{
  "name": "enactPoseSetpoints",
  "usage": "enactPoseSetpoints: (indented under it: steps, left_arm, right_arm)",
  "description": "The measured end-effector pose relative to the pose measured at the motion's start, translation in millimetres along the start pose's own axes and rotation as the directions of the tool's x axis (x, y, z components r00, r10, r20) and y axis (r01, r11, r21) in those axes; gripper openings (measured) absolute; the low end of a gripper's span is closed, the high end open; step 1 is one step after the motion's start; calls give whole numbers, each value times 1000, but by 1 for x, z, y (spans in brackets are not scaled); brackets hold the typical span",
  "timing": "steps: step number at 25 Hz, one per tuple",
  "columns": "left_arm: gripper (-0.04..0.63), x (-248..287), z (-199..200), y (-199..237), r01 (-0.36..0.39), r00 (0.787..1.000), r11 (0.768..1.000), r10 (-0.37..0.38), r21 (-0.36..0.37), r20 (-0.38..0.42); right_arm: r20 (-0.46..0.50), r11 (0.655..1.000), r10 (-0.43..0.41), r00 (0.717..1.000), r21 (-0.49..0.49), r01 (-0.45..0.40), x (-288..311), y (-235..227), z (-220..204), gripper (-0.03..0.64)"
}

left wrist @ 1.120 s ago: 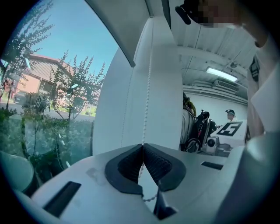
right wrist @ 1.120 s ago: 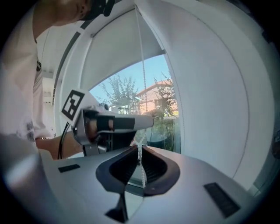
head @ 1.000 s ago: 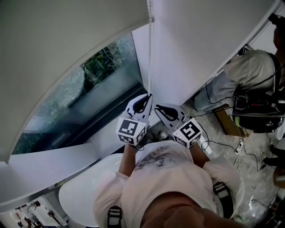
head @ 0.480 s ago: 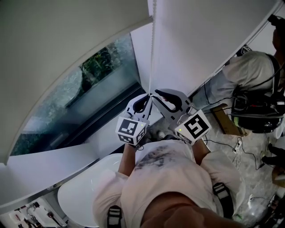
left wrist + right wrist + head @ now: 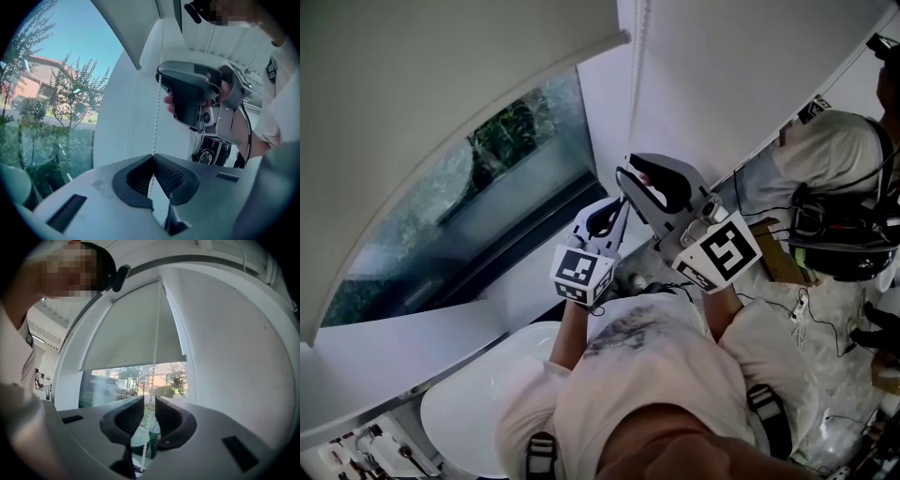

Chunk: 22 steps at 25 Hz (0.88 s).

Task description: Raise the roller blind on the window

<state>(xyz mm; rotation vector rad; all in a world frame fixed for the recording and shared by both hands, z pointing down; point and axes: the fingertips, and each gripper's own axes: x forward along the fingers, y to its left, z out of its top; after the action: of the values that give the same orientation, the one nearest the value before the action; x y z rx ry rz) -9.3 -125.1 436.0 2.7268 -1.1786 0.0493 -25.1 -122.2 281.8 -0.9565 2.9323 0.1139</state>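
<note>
Left gripper view: the left gripper [image 5: 153, 158] was pinched shut on the bead chain [image 5: 157, 112], judged to hold it taut. The right gripper [image 5: 148, 401] was placed higher, jaws narrowly apart around the chain, presumably for a fresh grip. The upper window [image 5: 136, 380] was covered by the roller blind [image 5: 131, 329].

Your roller blind [image 5: 441, 84] is cut off at the top edge; its bead chain [image 5: 157, 117] disappears beneath your left gripper [image 5: 614, 206].

Bright daylight through my window [image 5: 487, 178], with blue sky [image 5: 89, 33], trees [image 5: 70, 91] and a brick house [image 5: 35, 70] outside. Plain white wall [image 5: 722, 84] on my right, pale marbled floor [image 5: 839, 300] below, and some white rounded surface [image 5: 473, 412] down left.
</note>
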Motion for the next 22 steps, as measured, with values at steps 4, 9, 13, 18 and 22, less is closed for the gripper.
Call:
enactPoseSetpoints:
  steps: [4,9,13,18,22]
  left_arm:
    - [9,0,-1,-3,11,1000,1000,-11,2,1]
    - [9,3,-1,-4,16,1000,1000,-16,5,2]
    - [9,2,-6,-4,18,1000,1000,-18,2,-2]
    - [9,4,-25,5,7,999,1000,-8,-9,-34]
    - [9,4,-40,8,1,999,1000,-2,-31,-42]
  right_arm:
    - [13,1000,-15,1000,-18,16,3,-4,9,112]
    - [17,1000,-24,1000,-10,24,4,-9,15,68]
    - [17,999,-50,999,-12,50,5,-9,10,61]
    - [-4,997,-62,998,-42,61,11,-6,-10,61]
    - [-10,998,-55,998,-33,55,9,-4,-25,61]
